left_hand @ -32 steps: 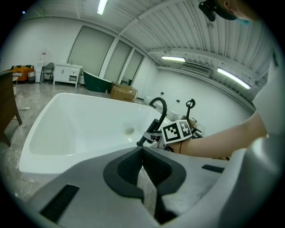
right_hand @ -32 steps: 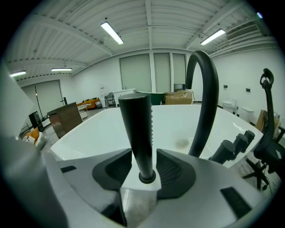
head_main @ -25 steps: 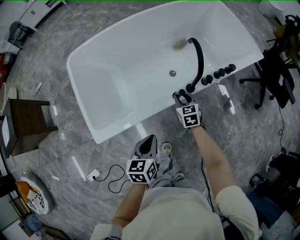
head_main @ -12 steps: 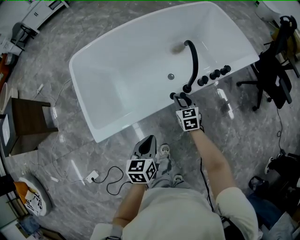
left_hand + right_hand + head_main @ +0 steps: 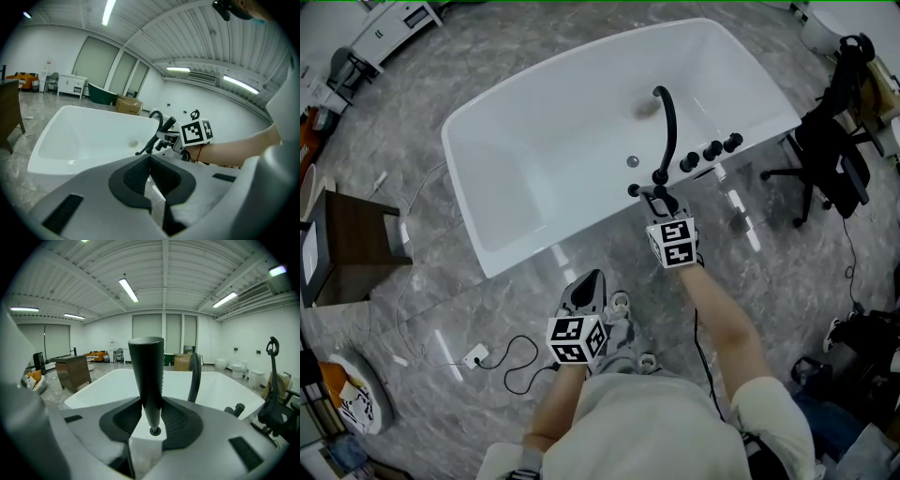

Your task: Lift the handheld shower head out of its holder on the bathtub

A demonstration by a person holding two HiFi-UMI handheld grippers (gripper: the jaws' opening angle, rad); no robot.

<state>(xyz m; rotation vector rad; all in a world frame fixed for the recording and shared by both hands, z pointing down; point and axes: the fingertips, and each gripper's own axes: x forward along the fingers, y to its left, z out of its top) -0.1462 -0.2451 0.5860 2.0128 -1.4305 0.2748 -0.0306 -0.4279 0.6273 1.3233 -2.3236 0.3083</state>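
My right gripper (image 5: 655,198) is shut on the black handheld shower head (image 5: 146,376), which stands upright between its pads with its lower end hanging free. From the left gripper view the shower head (image 5: 158,134) slants above the rim of the white bathtub (image 5: 517,251), beside the curved black spout (image 5: 668,122). Black knobs (image 5: 711,150) line the rim to the right of the spout. My left gripper (image 5: 591,284) hangs lower, over the floor in front of the tub, with its pads together and nothing held.
A black office chair (image 5: 830,159) stands right of the tub. A brown cabinet (image 5: 347,253) sits at the left. A plug and cable (image 5: 502,361) lie on the grey floor near the person's shoes (image 5: 623,314).
My right gripper has risen with the shower head in it, away from the tub rim. The left gripper has lifted a little.
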